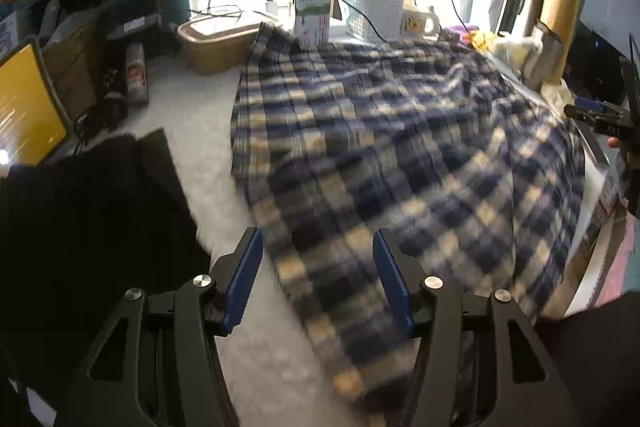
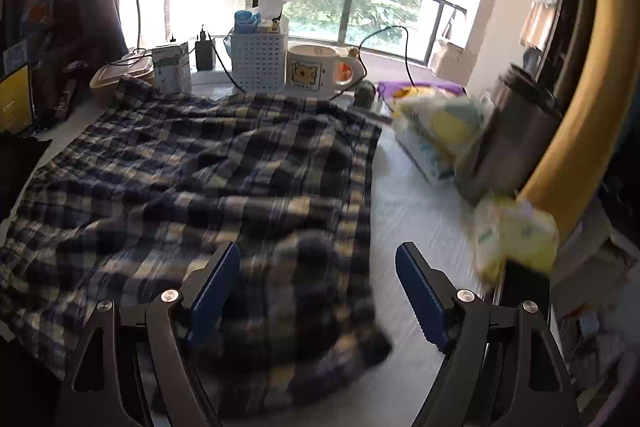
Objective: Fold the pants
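Left tongs: spread wide, nothing between the blue pads; low centre of the left wrist view, above the near plaid edge.
Right tongs: also wide apart and empty; low centre of the right wrist view, over the near right corner of the cloth.
Pants: blue, cream and tan plaid, spread loosely over the pale worktop; fill the middle and left of the right wrist view, the centre and right of the left wrist view; far edge touching or just beside the clutter by the window.
Handling: judged light, thin and limp; rumpled ridges across the middle suggest bunching rather than holding a crease; no stiffness, nothing fragile; likely to slide easily on the smooth top.
Where to take hold: probably the near hem or corner under each pair of tongs, pinching both layers at the edge; which end is the waistband cannot be told through the blur.
Nearby: white basket and bear mug upper centre; dark cloth at lower left of the left wrist view, apart from the plaid.
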A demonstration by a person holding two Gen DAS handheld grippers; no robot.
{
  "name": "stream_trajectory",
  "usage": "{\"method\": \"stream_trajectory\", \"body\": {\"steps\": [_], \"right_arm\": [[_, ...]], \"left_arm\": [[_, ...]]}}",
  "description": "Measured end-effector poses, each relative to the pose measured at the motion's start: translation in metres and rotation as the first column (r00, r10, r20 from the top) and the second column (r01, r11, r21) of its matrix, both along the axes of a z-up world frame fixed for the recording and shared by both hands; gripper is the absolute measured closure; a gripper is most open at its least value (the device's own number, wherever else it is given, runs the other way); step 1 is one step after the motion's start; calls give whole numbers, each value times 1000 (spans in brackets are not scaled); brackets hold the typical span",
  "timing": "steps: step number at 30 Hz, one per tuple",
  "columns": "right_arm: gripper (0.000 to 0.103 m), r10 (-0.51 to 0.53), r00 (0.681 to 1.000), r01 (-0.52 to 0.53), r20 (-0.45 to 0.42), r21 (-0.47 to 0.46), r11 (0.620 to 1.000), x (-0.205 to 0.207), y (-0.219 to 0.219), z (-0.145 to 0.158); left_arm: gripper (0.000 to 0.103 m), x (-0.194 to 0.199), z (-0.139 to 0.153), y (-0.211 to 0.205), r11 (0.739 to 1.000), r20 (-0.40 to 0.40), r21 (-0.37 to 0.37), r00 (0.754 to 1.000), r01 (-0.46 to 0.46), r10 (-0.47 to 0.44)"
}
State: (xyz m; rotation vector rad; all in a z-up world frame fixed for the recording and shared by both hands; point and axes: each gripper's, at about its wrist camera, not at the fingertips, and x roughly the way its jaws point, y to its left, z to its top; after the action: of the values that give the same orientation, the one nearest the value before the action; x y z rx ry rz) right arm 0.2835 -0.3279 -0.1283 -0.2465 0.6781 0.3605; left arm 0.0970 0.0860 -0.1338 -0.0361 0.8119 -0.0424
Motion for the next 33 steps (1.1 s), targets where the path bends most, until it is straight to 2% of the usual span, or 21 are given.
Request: {"method": "stream_trajectory", "body": {"steps": [3, 9, 13, 18, 24, 28, 33], "right_arm": [[21, -14, 1000, 14, -14, 18, 1000, -20, -1, -5], [21, -26, 999, 27, -23, 61, 998, -54, 0, -3], [21, -22, 1000, 24, -21, 92, 995, -67, 4, 2], [21, -9, 1000, 10, -5, 105, 994, -78, 6, 10], [21, -18, 1000, 18, -2, 118, 993, -81, 0, 13], [21, -29, 1000, 30, -9, 131, 991, -81, -7, 9], [21, -41, 999, 44, -25, 140, 989, -79, -15, 2]], "left_arm": [[46, -20, -5, 0, 1000, 8, -10, 1000, 5, -5], [46, -62, -10, -7, 999, 40, 23, 999, 35, -36], [41, -81, -16, -17, 998, 33, 32, 998, 60, -61], [41, -96, -24, -34, 992, 23, 92, 995, 91, -94], [41, -104, -28, -51, 972, 6, 171, 987, 160, -163], [41, -101, -41, -68, 944, -57, 247, 976, 220, -212], [41, -99, -44, -74, 931, -59, 281, 972, 233, -226]]}}
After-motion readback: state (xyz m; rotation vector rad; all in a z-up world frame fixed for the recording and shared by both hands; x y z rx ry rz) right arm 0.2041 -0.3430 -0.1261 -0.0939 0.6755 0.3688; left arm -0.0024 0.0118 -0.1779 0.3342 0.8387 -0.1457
